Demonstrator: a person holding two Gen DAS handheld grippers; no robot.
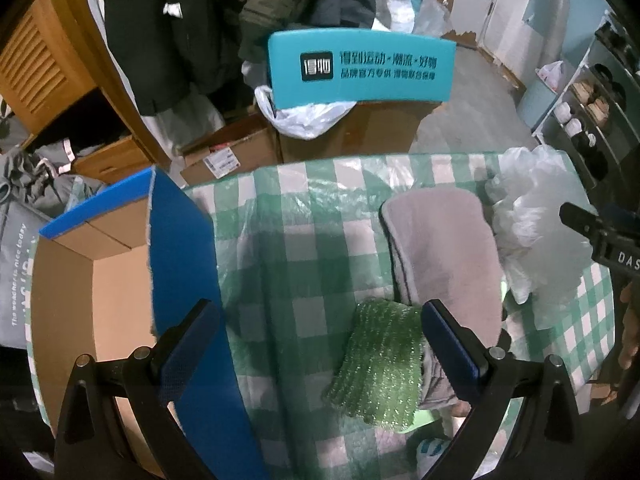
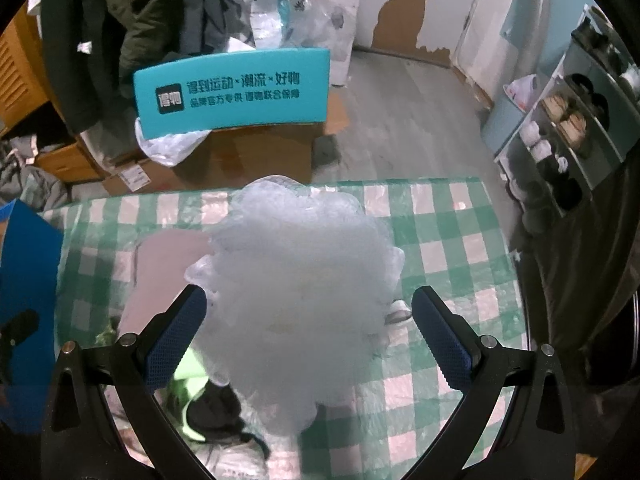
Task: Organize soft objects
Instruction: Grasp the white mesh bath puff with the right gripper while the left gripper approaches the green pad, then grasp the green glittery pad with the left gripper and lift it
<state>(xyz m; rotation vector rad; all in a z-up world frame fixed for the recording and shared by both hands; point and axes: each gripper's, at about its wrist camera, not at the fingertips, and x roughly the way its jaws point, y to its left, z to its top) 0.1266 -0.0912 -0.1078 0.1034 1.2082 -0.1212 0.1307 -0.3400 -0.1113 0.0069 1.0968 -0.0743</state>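
Green-white checked tablecloth (image 1: pixel 304 240); sparkly green sponge (image 1: pixel 380 364); pale pink towel (image 1: pixel 440 248); white mesh puff (image 2: pixel 296 280).

Grey plank floor (image 2: pixel 400 128), white wall (image 2: pixel 404 0) with paint peeled to brown near the base. Dark coats (image 1: pixel 188 20) hang at back left beside a wooden slatted cabinet (image 1: pixel 36 68). Cardboard boxes (image 1: pixel 348 132) on floor, one with a teal printed flap (image 1: pixel 360 68). Shoe rack (image 2: pixel 572 128) on right. Dim indoor light
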